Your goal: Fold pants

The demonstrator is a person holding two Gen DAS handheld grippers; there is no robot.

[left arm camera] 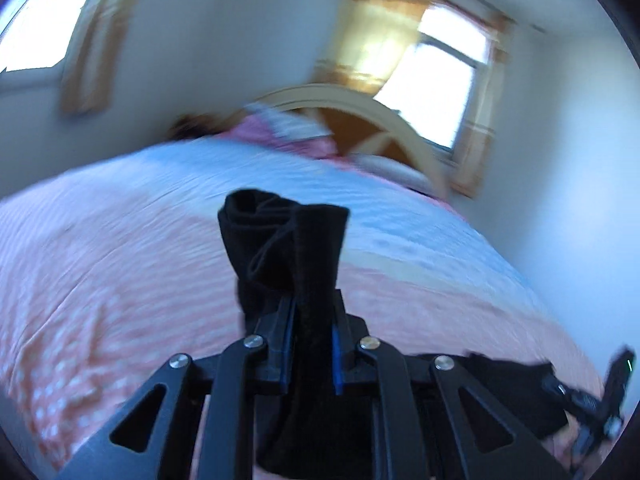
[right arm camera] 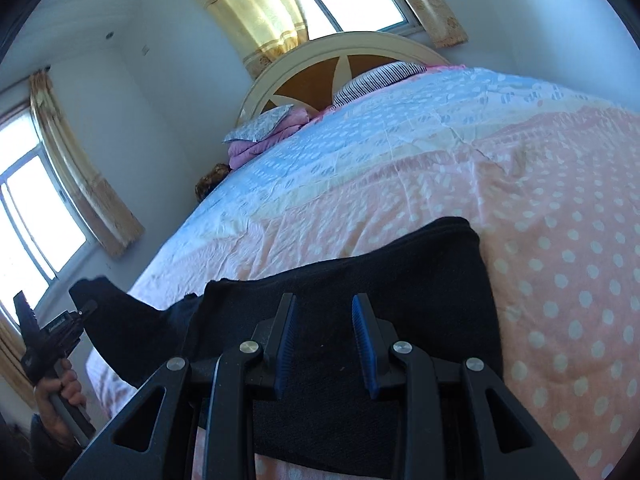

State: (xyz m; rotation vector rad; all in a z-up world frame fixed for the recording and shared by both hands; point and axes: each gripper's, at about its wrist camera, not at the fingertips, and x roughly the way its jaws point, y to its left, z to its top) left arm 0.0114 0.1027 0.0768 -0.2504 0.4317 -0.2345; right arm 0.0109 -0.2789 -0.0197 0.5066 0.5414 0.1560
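Black pants (right arm camera: 360, 272) lie across the near end of the bed (right arm camera: 560, 200), one end bunched and lifted in my left gripper (left arm camera: 314, 344), jaws clamped tight on the cloth. My right gripper (right arm camera: 325, 344) hovers over the flat part, jaws narrowly parted, holding nothing. My worry: that thick bunch could slip or drag the flat half askew, leaving a crooked fold.

Bed (left arm camera: 120, 248) motion-blurred, pants (right arm camera: 360, 280) cut off below
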